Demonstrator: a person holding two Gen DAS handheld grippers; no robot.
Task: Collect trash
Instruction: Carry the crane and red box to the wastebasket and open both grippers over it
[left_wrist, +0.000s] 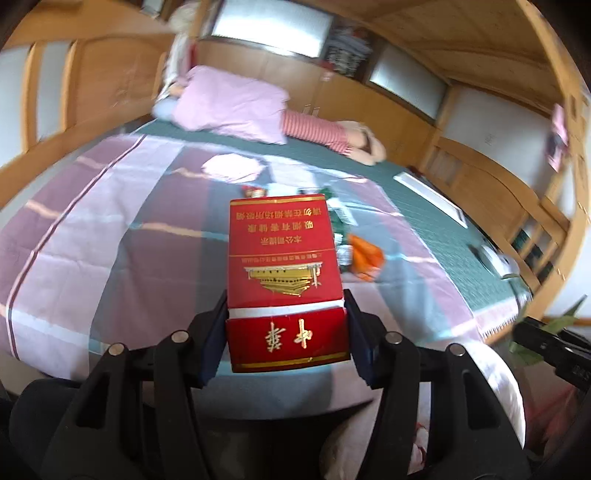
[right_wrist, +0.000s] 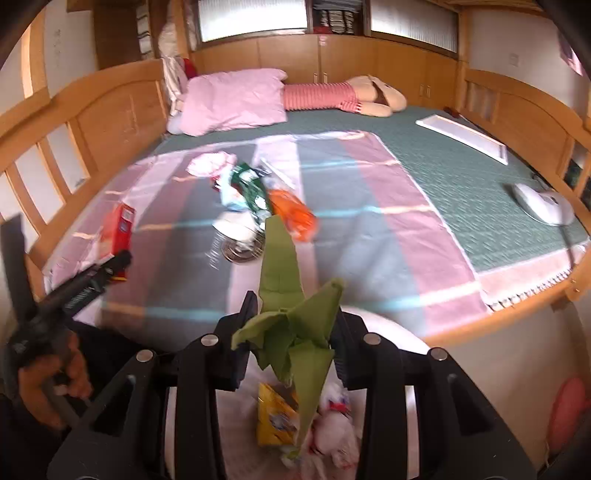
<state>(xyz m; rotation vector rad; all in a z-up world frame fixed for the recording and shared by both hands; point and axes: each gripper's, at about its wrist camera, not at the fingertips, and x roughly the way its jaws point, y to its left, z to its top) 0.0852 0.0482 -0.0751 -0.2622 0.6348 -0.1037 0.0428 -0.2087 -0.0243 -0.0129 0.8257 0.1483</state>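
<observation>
Now gripping one red pack (left_wrist: 286, 280) with the left gripper (left_wrist: 286, 332), pads pressed on both sides near its lower end, jaws about half spread, pack lifted clear of the blanket (left_wrist: 92, 229). Pinching one crumpled green paper (right_wrist: 295, 332) in the right gripper (right_wrist: 291, 336), jaws narrowly parted, paper sticking up toward 12 o'clock. Hanging over one white bin (right_wrist: 413, 343) at 6 o'clock, holding one yellow wrapper (right_wrist: 275, 421) and white scraps. Leaving one litter heap on the blanket at 12 o'clock: one orange wrapper (right_wrist: 295, 214), one green packet (right_wrist: 247, 184), one clear bottle (right_wrist: 236, 240). Counting one pink pillow (right_wrist: 232, 103), one plush toy (right_wrist: 351, 96).
</observation>
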